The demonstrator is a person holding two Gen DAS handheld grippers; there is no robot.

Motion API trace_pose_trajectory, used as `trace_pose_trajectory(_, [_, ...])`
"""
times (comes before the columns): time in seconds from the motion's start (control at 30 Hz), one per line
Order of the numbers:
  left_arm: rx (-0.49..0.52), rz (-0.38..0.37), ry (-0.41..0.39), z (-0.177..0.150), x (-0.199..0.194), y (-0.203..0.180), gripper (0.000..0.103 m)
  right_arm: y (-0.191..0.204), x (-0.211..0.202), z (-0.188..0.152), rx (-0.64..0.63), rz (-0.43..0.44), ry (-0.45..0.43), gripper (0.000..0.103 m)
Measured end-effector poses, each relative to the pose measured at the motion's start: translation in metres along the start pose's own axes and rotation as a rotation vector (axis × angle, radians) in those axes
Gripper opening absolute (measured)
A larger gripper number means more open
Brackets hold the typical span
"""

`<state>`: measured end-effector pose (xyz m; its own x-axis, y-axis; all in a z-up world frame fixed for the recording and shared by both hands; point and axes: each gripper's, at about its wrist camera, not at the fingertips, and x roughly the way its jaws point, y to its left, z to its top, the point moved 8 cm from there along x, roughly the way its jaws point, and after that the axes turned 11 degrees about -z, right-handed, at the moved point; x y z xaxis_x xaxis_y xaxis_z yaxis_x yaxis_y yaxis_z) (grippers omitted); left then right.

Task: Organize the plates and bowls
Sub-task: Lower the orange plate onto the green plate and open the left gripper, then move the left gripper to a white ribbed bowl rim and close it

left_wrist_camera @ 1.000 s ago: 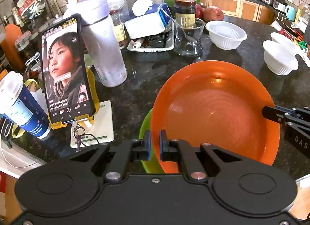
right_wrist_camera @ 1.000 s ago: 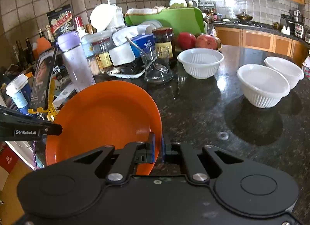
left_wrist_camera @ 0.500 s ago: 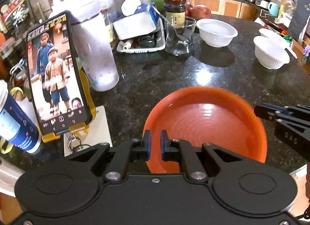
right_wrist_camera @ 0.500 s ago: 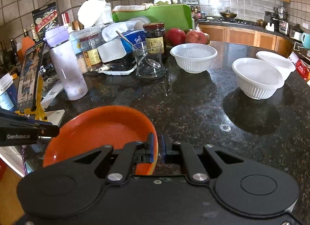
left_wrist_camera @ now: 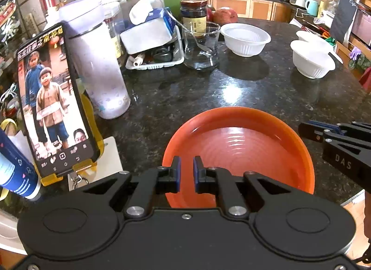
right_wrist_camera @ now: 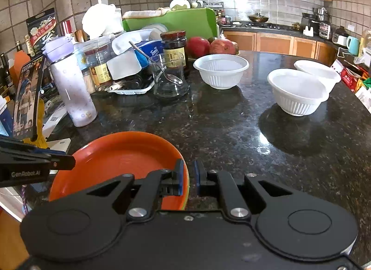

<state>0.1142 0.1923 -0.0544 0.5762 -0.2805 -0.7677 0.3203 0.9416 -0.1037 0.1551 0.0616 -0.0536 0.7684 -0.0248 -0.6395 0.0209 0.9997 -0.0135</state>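
An orange plate [left_wrist_camera: 243,144] lies flat near the front edge of the dark stone counter [left_wrist_camera: 208,93]. A sliver of a green plate [right_wrist_camera: 185,202] shows under its rim. My left gripper [left_wrist_camera: 186,172] hovers over the plate's left rim, jaws slightly apart, with only the plate's inside visible in the gap. My right gripper [right_wrist_camera: 188,177] sits at the orange plate's [right_wrist_camera: 120,158] right rim, and the rim stands between its pads. Three white ribbed bowls stand farther back: one [right_wrist_camera: 220,70] mid-counter, two [right_wrist_camera: 296,91] [right_wrist_camera: 317,72] at the right.
A phone on a yellow stand [left_wrist_camera: 55,100], a lilac bottle [left_wrist_camera: 99,68], a glass cup with a spoon [left_wrist_camera: 200,44], a dark jar [left_wrist_camera: 193,14] and a cluttered white tray [left_wrist_camera: 153,61] crowd the left and back. The counter's edge runs just below the plate.
The orange plate has gone from steeply tilted to flat on the green plate. My left jaws have widened off its rim. My right gripper stays on the rim.
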Motion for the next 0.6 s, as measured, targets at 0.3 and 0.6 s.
trace_pose_trajectory(0.3, [0.069,-0.009,-0.013,0.007,0.006,-0.015,0.023,-0.019,-0.006,-0.007,0.047,-0.041,0.005,0.014])
trace_pose_trajectory(0.6, [0.1,-0.019,-0.065,0.029,0.004,-0.042,0.049,-0.083,-0.002,-0.001,0.125,-0.089,-0.004,0.029])
